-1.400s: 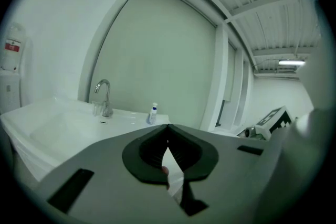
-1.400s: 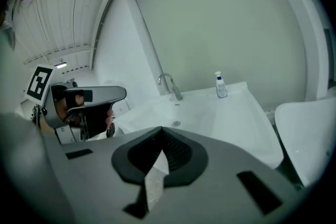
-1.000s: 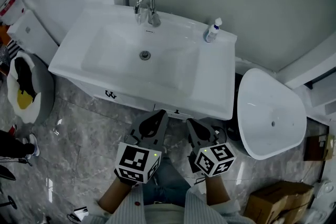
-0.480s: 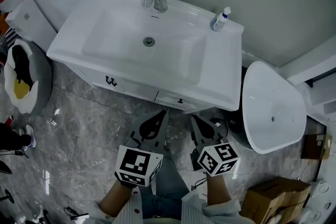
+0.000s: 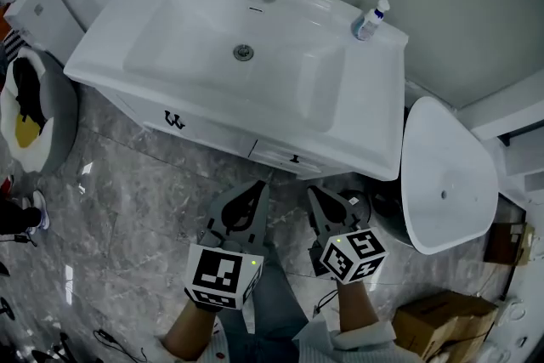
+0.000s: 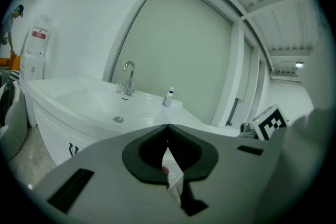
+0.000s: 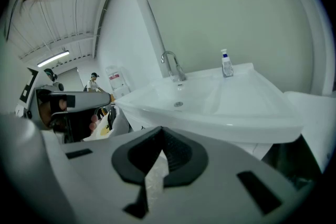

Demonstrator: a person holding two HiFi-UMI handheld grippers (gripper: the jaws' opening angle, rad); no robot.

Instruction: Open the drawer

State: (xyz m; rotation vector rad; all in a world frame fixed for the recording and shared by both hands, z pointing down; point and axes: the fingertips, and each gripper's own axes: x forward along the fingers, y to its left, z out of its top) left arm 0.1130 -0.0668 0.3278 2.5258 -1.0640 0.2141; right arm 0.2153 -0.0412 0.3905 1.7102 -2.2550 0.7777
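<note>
White drawer [image 5: 280,154] shut under sink [image 5: 191,38]; bottle [image 5: 370,19] on sink rim; left tongs [image 5: 262,184], right tongs [image 5: 311,191] closed, empty.

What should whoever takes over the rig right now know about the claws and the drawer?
Both shut and empty: left claw and right claw, side by side, short of the cabinet front.
The drawer sits under the sink front edge, closed; its dark handle is just ahead of the right claw.
Done: nothing yet.
Left: open a claw, grip the handle, pull the drawer out.
</note>
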